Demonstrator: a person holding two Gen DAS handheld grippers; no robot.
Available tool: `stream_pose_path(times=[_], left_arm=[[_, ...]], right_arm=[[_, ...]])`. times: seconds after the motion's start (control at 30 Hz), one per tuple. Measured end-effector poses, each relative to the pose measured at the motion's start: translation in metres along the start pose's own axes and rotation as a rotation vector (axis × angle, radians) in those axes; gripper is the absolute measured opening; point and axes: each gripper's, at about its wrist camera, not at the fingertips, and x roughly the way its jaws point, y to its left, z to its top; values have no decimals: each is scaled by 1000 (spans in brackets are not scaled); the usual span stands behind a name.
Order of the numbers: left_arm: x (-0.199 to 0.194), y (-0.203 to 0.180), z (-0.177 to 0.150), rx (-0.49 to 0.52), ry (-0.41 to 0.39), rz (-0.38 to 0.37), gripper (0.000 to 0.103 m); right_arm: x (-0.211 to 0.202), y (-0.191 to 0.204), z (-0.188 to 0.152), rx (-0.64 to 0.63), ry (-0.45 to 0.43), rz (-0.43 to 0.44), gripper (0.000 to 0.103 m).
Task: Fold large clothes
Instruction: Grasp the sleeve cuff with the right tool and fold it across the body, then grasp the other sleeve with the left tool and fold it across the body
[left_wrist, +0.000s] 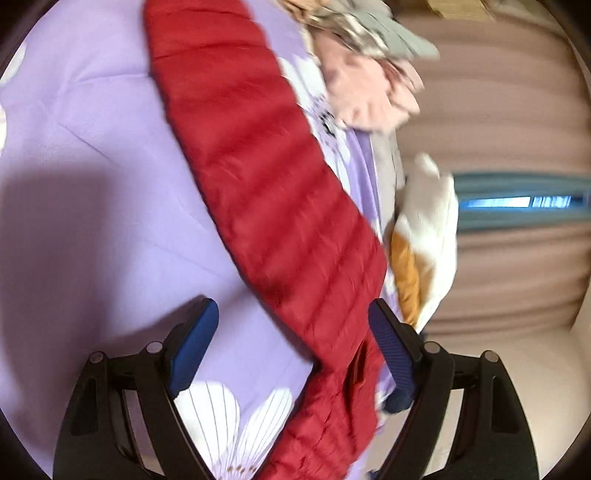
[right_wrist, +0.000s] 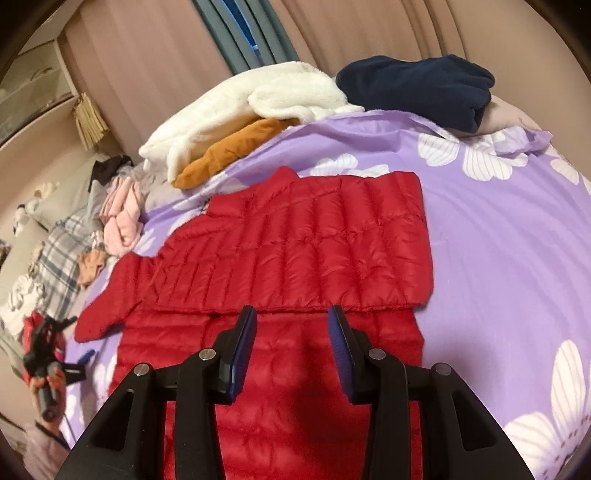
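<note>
A red quilted puffer jacket (right_wrist: 303, 240) lies flat on the purple flowered bedspread (right_wrist: 498, 229), one half folded over the other, one sleeve sticking out left. My right gripper (right_wrist: 291, 314) is open and empty, hovering just above the folded edge. In the left wrist view the jacket's sleeve (left_wrist: 266, 177) runs as a long red band across the bedspread (left_wrist: 92, 166). My left gripper (left_wrist: 291, 325) is open, with the sleeve's cuff end lying between its fingers. The left gripper also shows in the right wrist view (right_wrist: 79, 363) at the far left, beside the sleeve.
White fleece (right_wrist: 236, 107), an orange garment (right_wrist: 229, 151) and a navy fleece (right_wrist: 417, 88) are piled at the bed's far side. Pink clothes (right_wrist: 122, 218) and plaid fabric (right_wrist: 62, 254) lie at the left. Beige curtains (right_wrist: 147, 62) hang behind.
</note>
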Motion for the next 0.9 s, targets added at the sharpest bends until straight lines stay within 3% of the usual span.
stream_pose_path(times=[0.23,0.37,0.53,0.63,0.83,0.9], left_arm=[[11,-2,23,-28,-49,-36,83],[12,3,41,-61,-124,-53,83],[13,3,63,-94,-188,-30,81],[17,1,76,-90,-195,-3,69],[19,13,88,-104,-180,61,18],[15,12,87,-88,-183,80,16]], right_arm=[[-3,7,-8,18,0,-15,39],[-2,11,-11,20,0,-23,39],[1,18,-13,0,9,-41,39],[1,20,-15,-6,12,-53,39],[0,16,-22,-1,31,-81,39],[1,14,-24,0,42,-93,39]])
